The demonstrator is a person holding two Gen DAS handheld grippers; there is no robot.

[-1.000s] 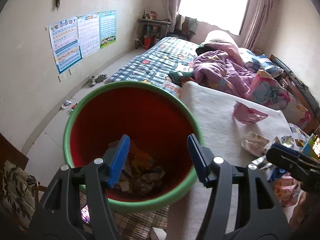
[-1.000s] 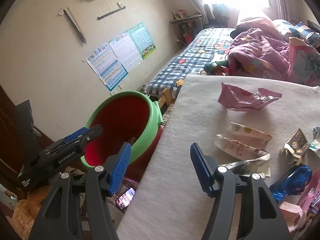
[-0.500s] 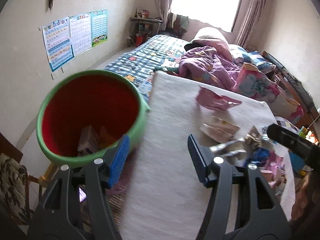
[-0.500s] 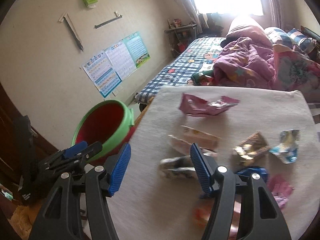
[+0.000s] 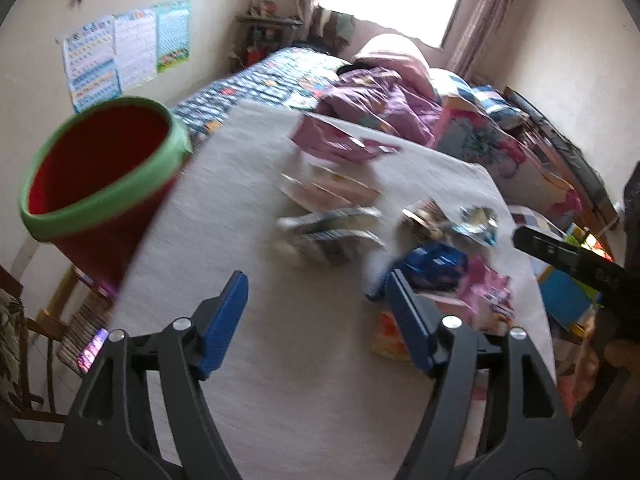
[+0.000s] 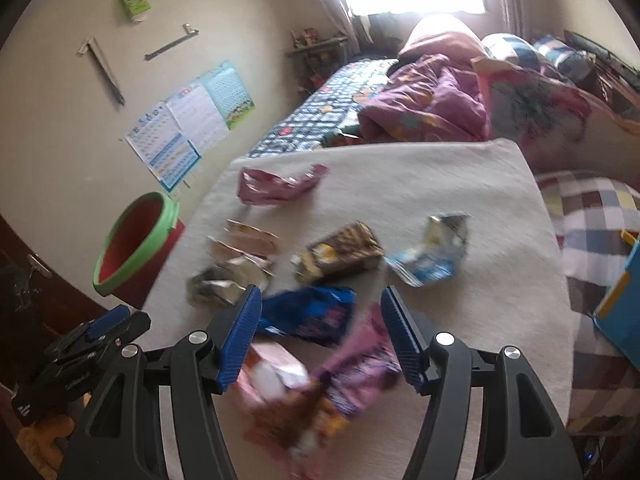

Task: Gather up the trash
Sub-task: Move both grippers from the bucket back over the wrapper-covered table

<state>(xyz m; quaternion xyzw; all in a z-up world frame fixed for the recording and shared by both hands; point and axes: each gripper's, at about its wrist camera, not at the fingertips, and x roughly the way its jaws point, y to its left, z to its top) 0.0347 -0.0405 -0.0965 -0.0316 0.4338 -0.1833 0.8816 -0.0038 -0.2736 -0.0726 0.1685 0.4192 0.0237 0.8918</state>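
Both views blurred. Left gripper: jaws spread, have just been opening wider, nothing between the pads, only bare grey cloth below. Right gripper: jaws spread, nothing pinched; blue wrapper and pink wrapper show in the gap, lying on the cloth, pads not pressing on either.

Trash is scattered over the cloth:
- far: crumpled pink bag
- mid left: pale packets, silver wrapper just near of them
- centre: brown-gold wrapper
- right of that: silver-blue wrapper
- nearest: orange-white packet, touching the pink wrapper

Bin, red with green rim, sits off the left edge of the cloth, tilted in view; can't tell what's inside. In the left view the right gripper's tip pokes in from the right edge. Bed with purple quilt beyond the cloth, charts on the left wall.
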